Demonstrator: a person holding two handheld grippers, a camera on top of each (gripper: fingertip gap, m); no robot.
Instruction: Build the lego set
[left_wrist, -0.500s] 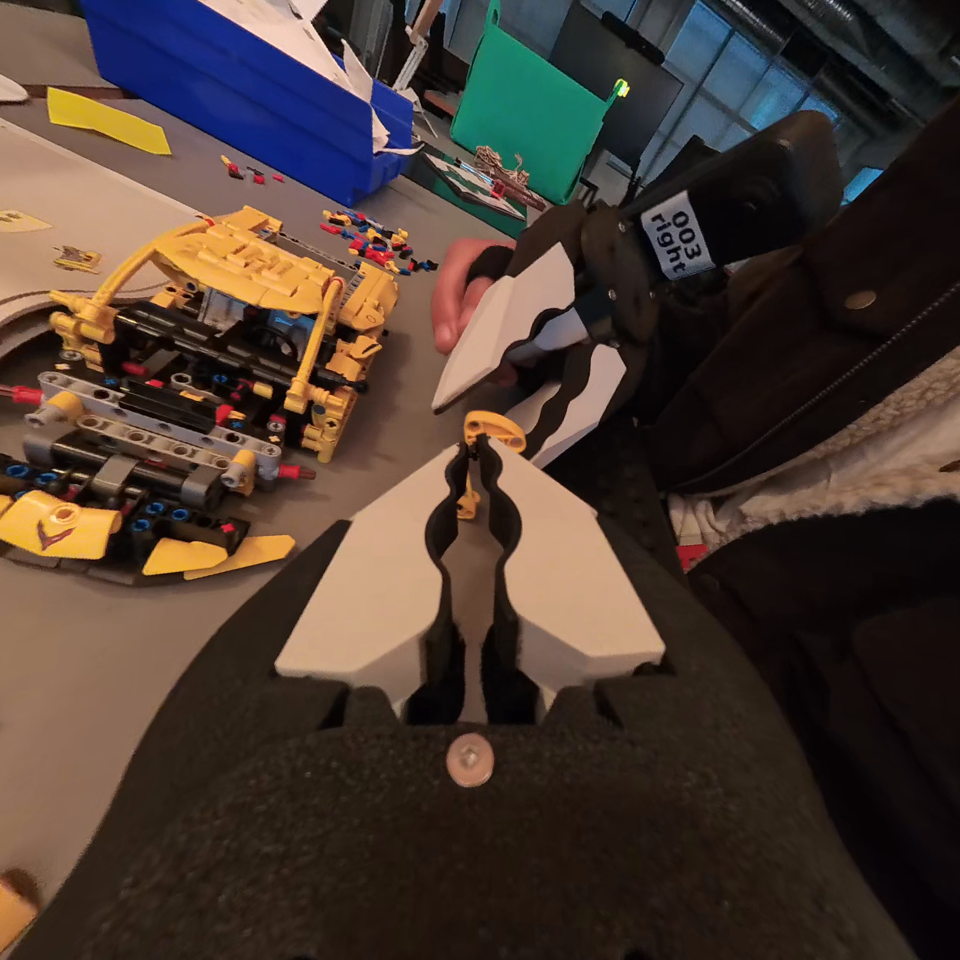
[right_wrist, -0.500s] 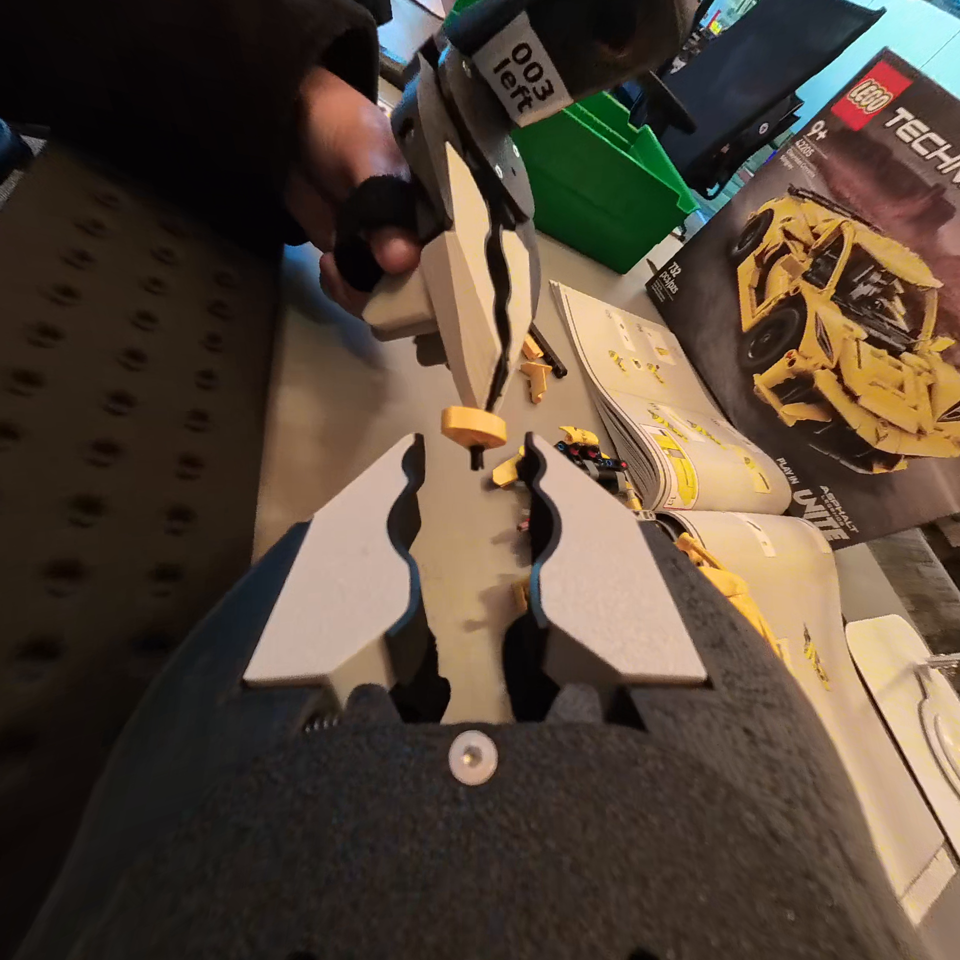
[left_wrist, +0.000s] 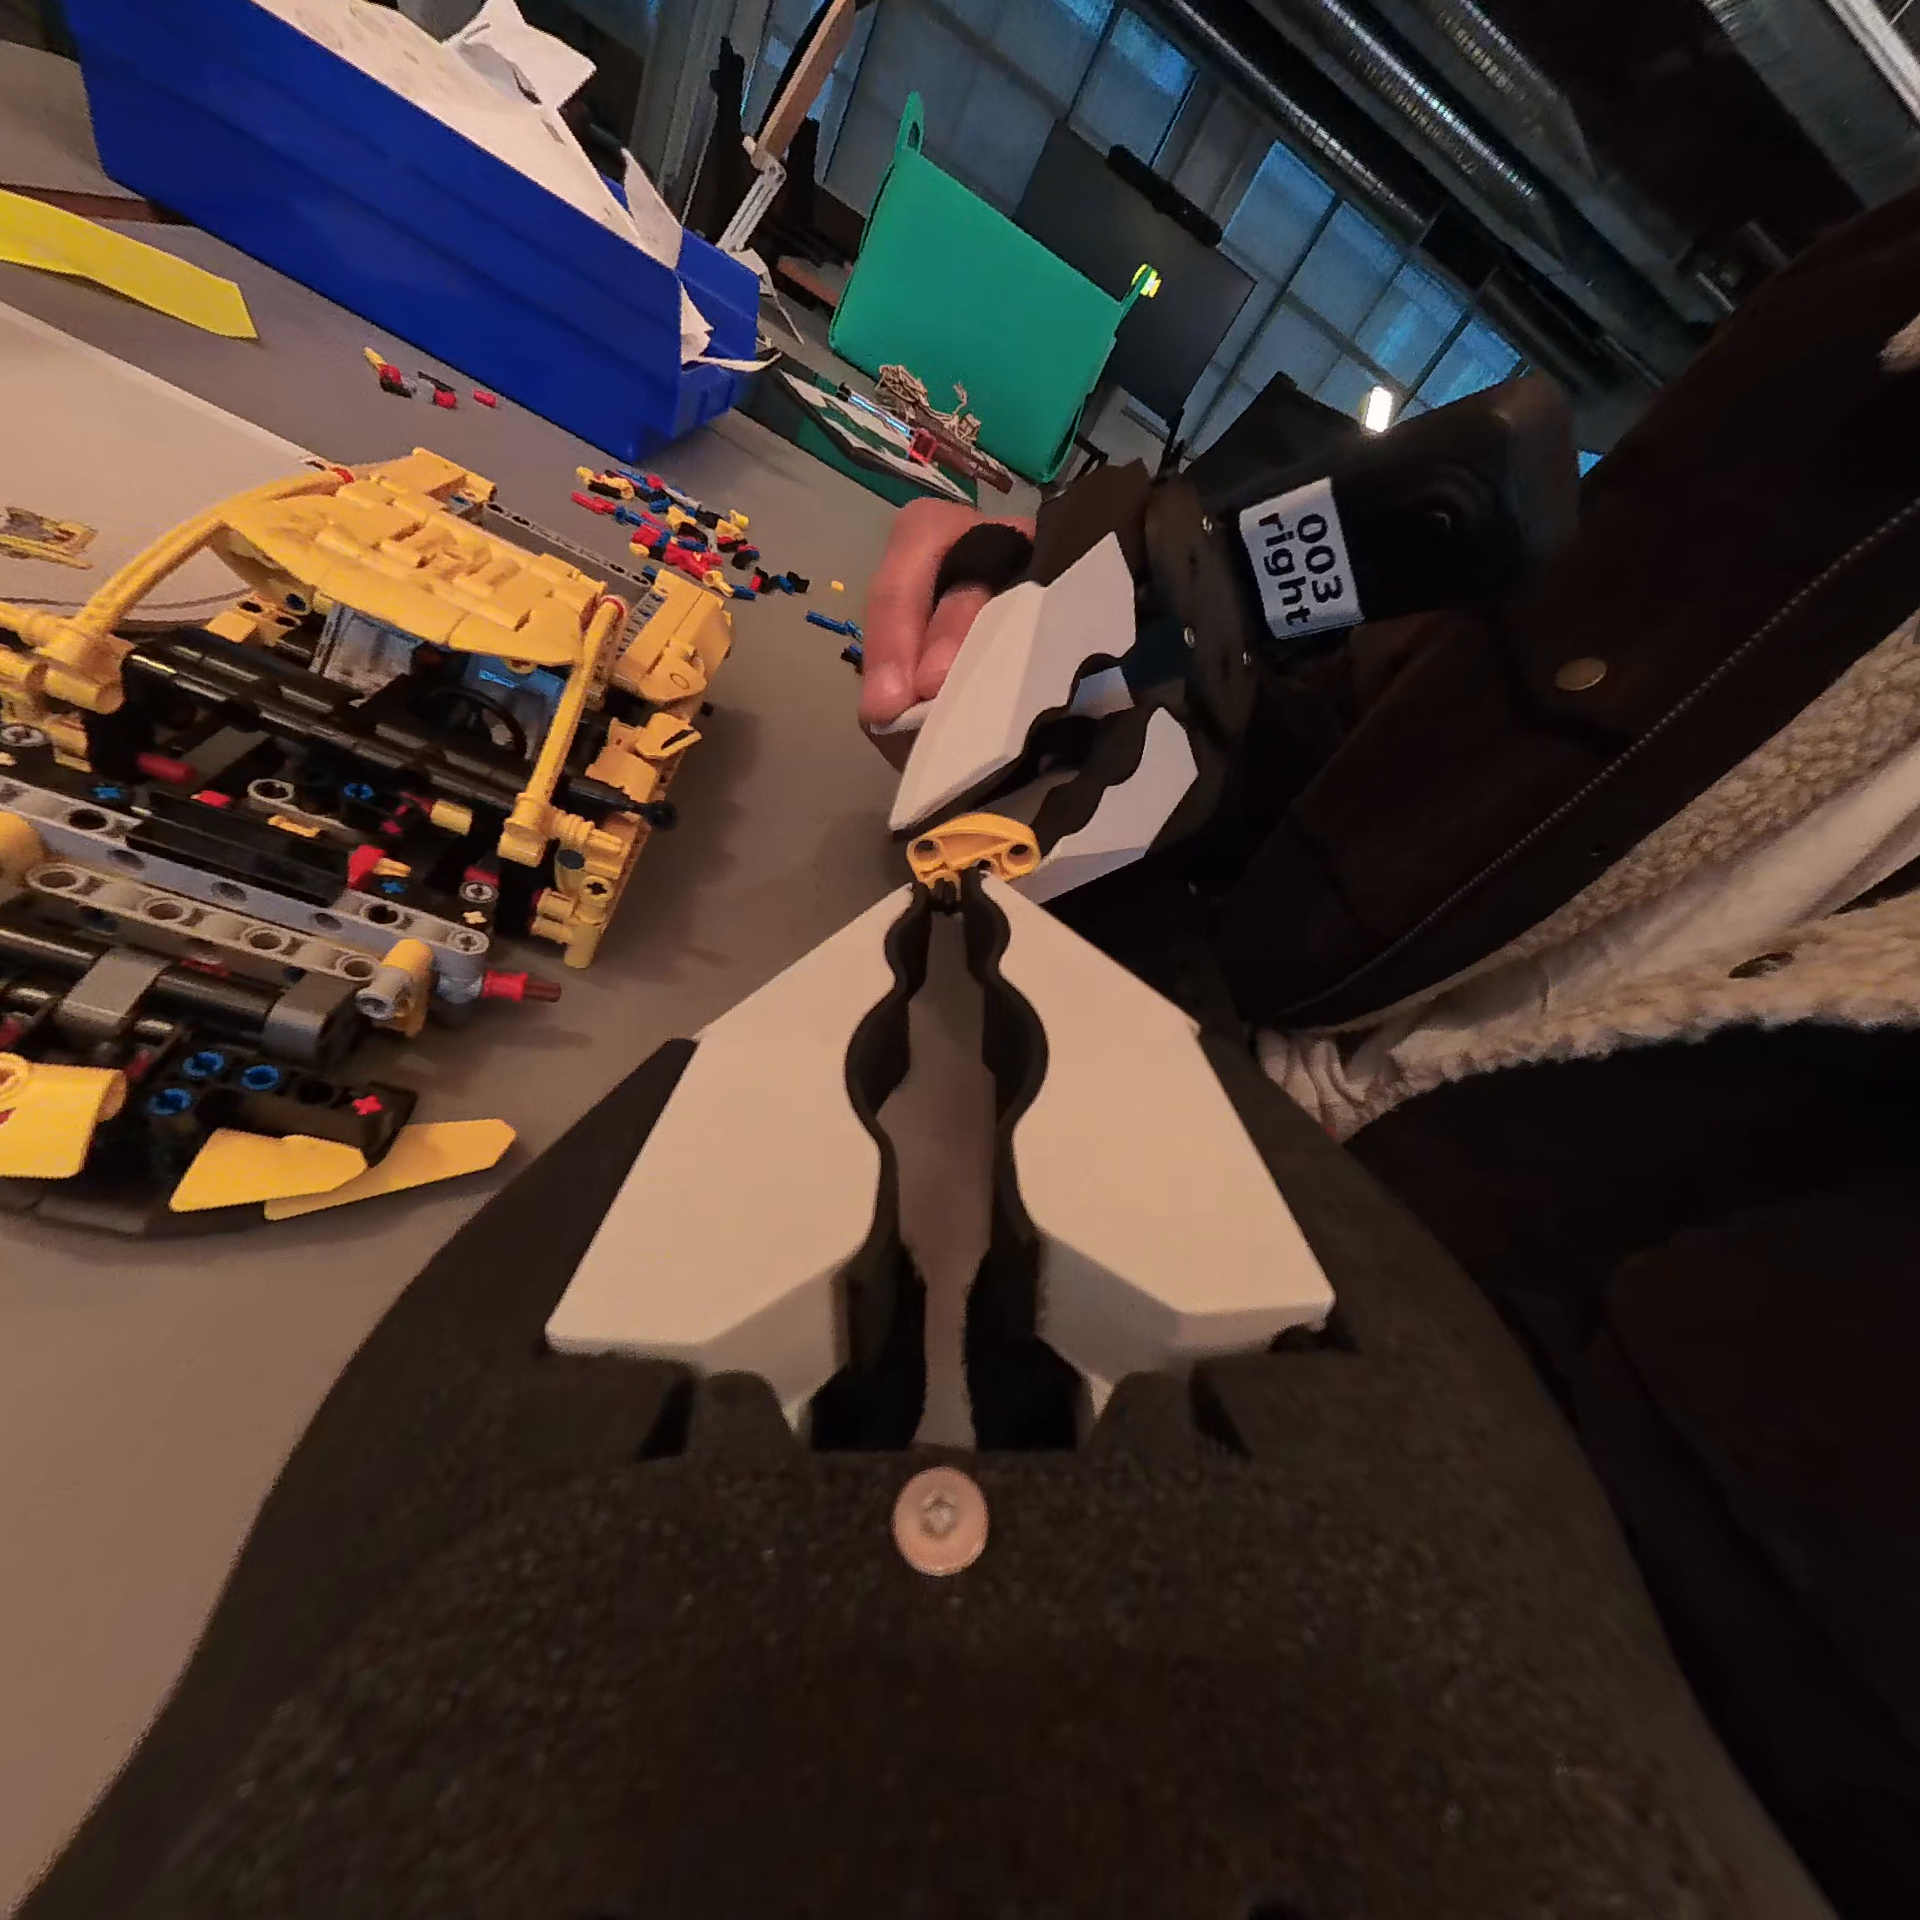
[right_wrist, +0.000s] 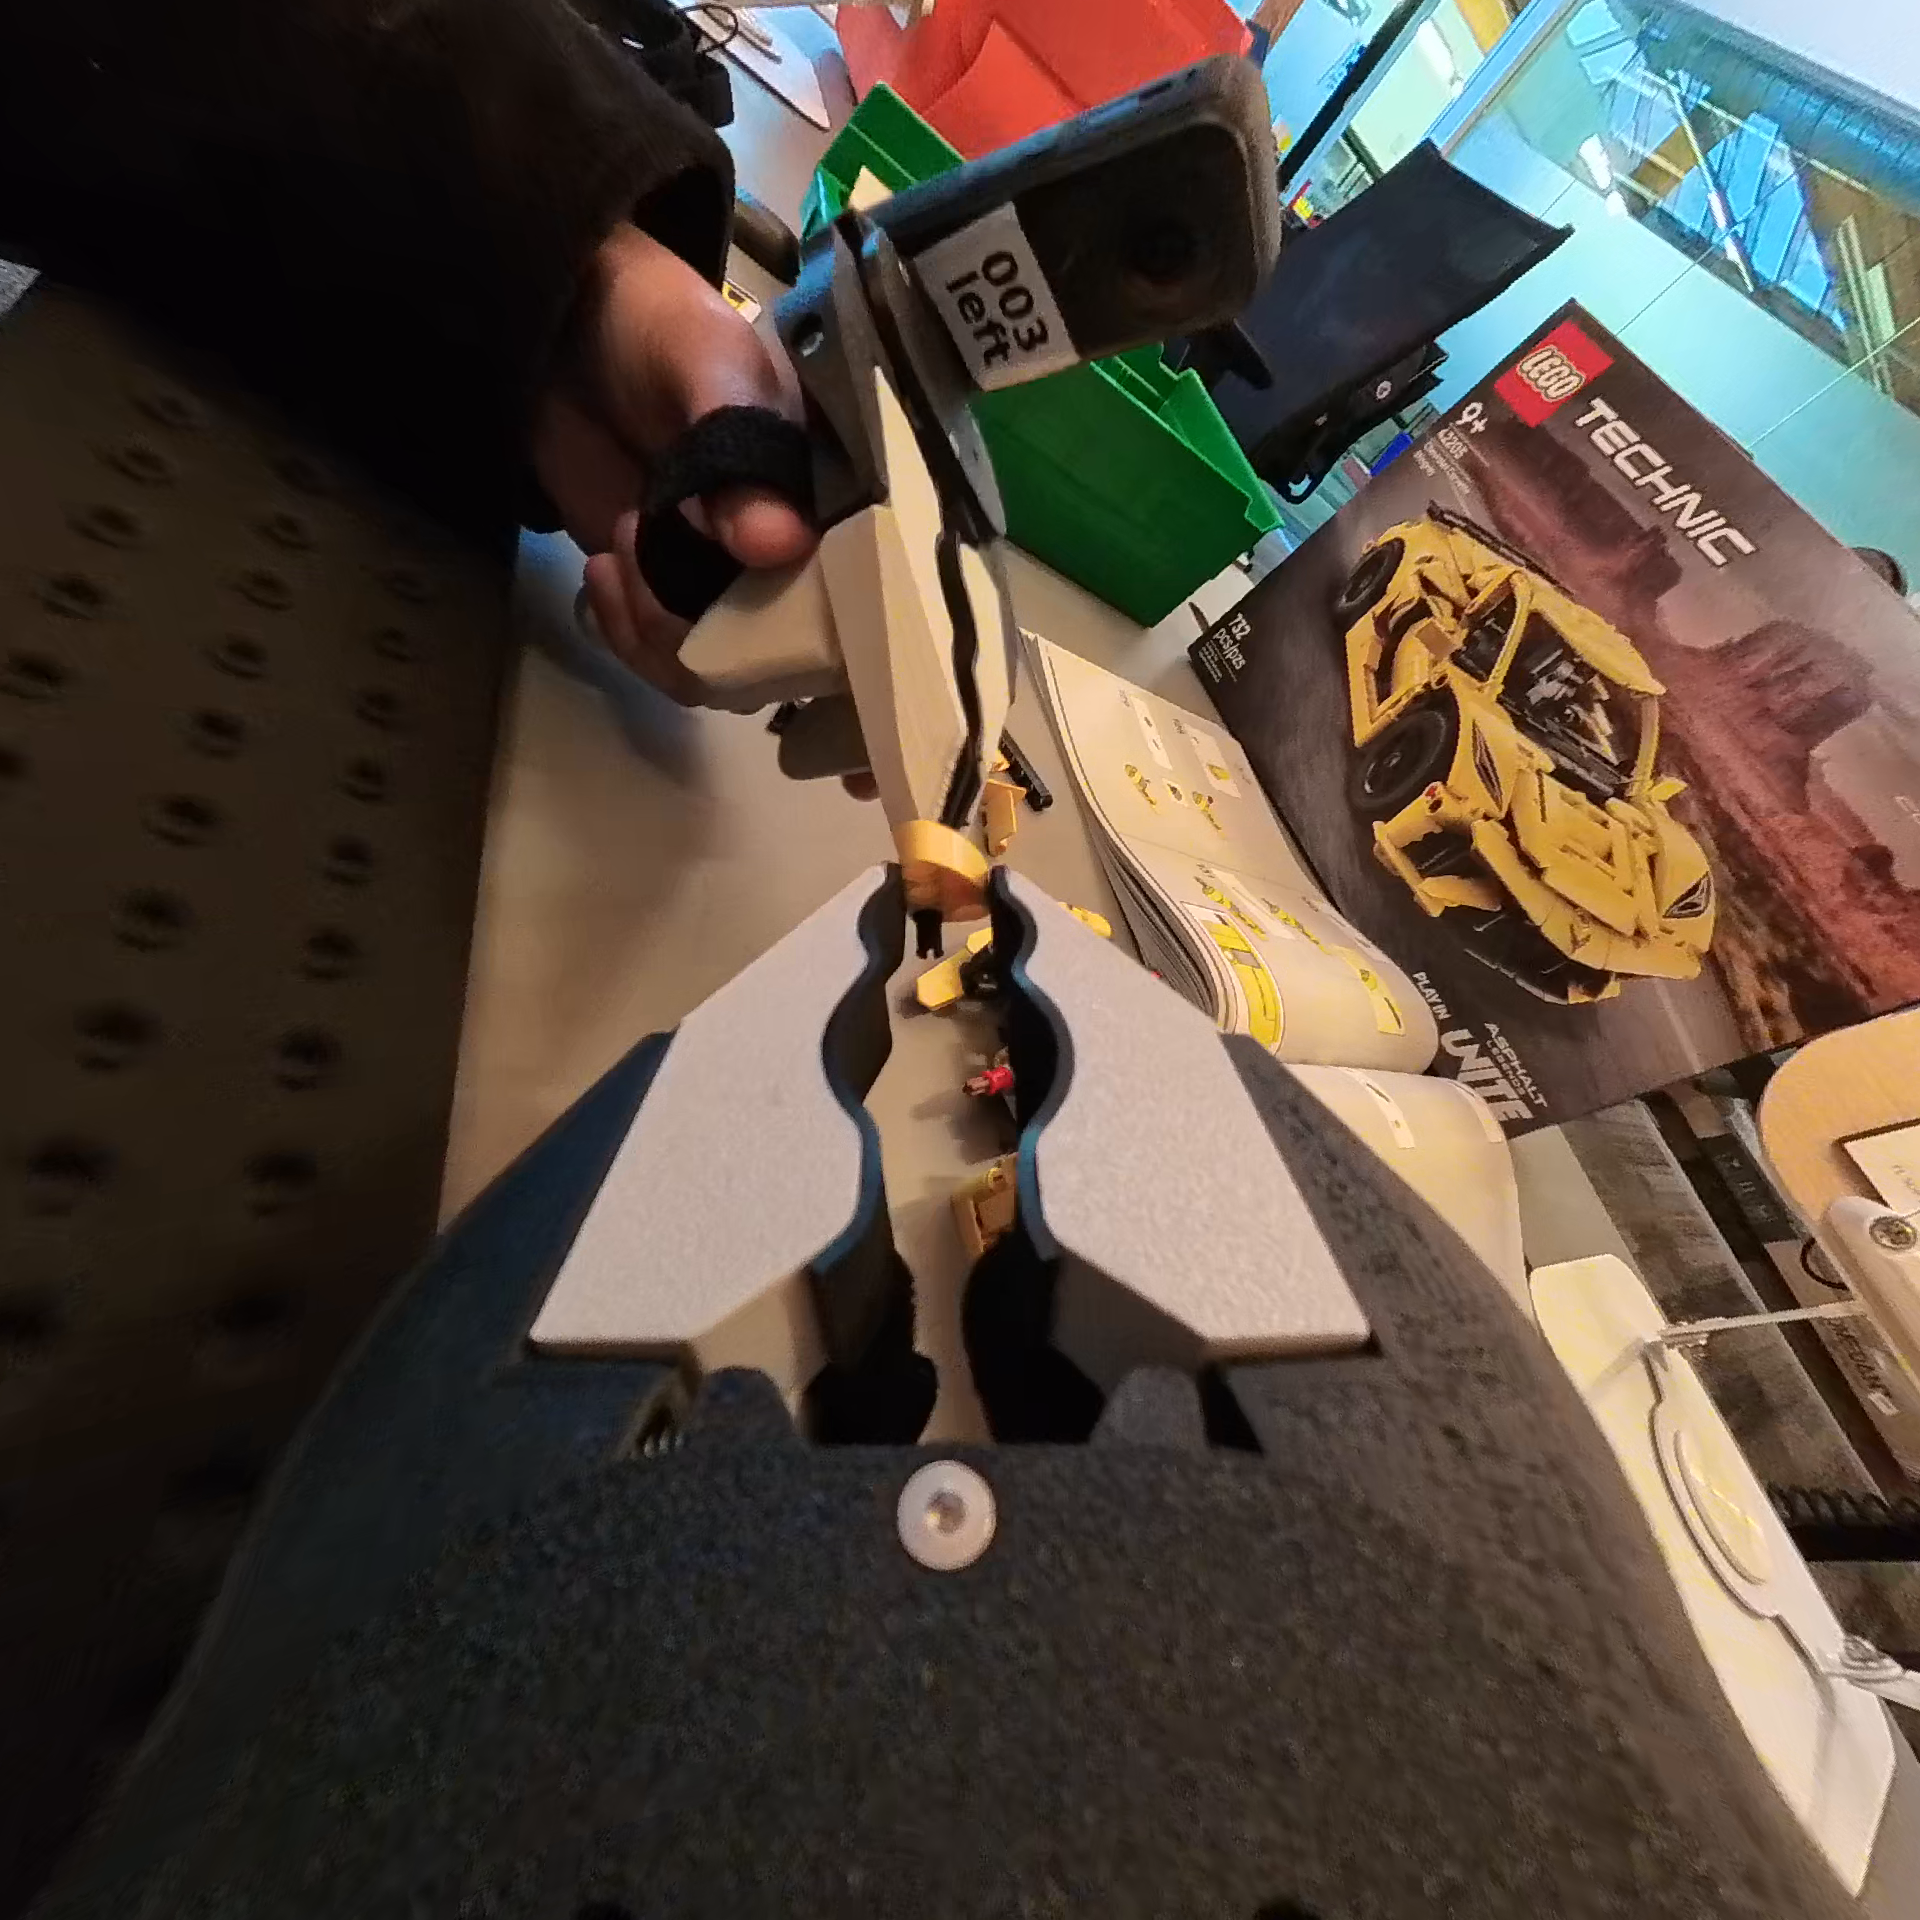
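A small yellow lego piece (left_wrist: 971, 850) with a black pin is held in the air between both grippers. My left gripper (left_wrist: 948, 899) is shut on it. In the right wrist view the piece (right_wrist: 940, 868) sits between the tips of my right gripper (right_wrist: 943, 888), which have closed onto its sides, and the black pin hangs below it. The left gripper (right_wrist: 961, 800) comes down on it from above. The half-built yellow and black car (left_wrist: 364, 727) stands on the grey table (left_wrist: 779, 790) to the left.
A blue bin (left_wrist: 395, 208) and scattered small pieces (left_wrist: 675, 530) lie beyond the car. An open instruction booklet (right_wrist: 1226, 862), the set's box (right_wrist: 1558, 727), a green bin (right_wrist: 1122, 468) and loose yellow pieces (right_wrist: 987, 1195) lie ahead of the right gripper. A person's dark coat (left_wrist: 1558, 831) is close on the right. The grippers are tip to tip, or close to it.
My right gripper has moved up to the yellow piece and its fingers have narrowed around it. The left gripper still holds the piece.
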